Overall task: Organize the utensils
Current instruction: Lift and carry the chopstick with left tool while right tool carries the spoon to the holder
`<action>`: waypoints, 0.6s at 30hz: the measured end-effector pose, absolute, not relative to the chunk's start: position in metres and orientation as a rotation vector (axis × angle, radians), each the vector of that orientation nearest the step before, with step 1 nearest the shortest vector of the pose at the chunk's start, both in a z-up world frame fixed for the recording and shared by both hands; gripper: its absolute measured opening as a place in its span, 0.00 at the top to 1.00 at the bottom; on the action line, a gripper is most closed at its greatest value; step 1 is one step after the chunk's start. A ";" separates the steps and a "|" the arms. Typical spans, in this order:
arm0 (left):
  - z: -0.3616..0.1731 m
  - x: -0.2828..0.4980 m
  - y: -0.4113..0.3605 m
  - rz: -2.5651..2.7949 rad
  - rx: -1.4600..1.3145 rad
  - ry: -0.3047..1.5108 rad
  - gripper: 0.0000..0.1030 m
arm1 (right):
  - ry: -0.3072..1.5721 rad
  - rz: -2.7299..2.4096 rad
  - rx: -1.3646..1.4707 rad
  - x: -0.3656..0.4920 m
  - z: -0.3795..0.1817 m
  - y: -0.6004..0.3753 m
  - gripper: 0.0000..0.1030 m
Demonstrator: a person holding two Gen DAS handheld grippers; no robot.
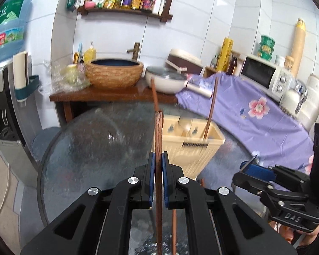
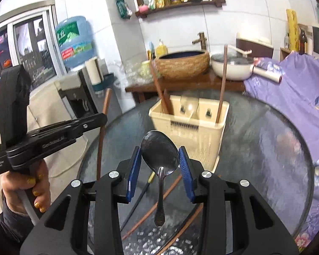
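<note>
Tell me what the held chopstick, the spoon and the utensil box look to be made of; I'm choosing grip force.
The chopstick in the left gripper looks like dark wood: visible grain, matte brown. The spoon between the right gripper's pads looks like polished steel: grey, mirror-like reflections. The utensil box is probably moulded plastic: uniform cream colour, slight gloss, slotted vents.

Held chopstick (image 1: 158, 170) runs off the lower frame edge; caddy (image 1: 193, 146) front and spoon (image 1: 186, 125) inside are motion-blurred; right gripper (image 1: 251, 165) partly cropped, jaw state indeterminate from the left wrist view.
</note>
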State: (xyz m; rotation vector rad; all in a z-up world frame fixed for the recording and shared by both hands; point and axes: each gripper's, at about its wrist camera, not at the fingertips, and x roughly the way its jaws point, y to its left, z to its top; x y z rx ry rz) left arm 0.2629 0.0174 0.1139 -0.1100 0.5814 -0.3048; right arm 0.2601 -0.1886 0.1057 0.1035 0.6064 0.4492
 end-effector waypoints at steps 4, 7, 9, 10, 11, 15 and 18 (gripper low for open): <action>0.153 0.272 0.007 -0.297 -0.111 0.499 0.94 | 0.549 0.432 0.100 0.273 0.136 -0.192 0.64; 0.179 0.282 -0.002 -0.294 -0.111 0.458 0.94 | 0.504 0.400 0.093 0.286 0.159 -0.195 0.64; 0.193 0.291 -0.009 -0.284 -0.111 0.428 0.94 | 0.470 0.375 0.092 0.296 0.175 -0.197 0.64; 0.204 0.297 -0.013 -0.274 -0.114 0.403 0.94 | 0.458 0.367 0.091 0.300 0.180 -0.198 0.64; 0.210 0.301 -0.015 -0.268 -0.122 0.393 0.94 | 0.439 0.353 0.090 0.306 0.187 -0.199 0.64; 0.230 0.321 -0.024 -0.221 -0.170 0.321 0.94 | 0.403 0.301 0.087 0.332 0.201 -0.202 0.64; 0.233 0.338 -0.030 -0.180 -0.191 0.283 0.94 | 0.400 0.282 0.101 0.350 0.203 -0.205 0.64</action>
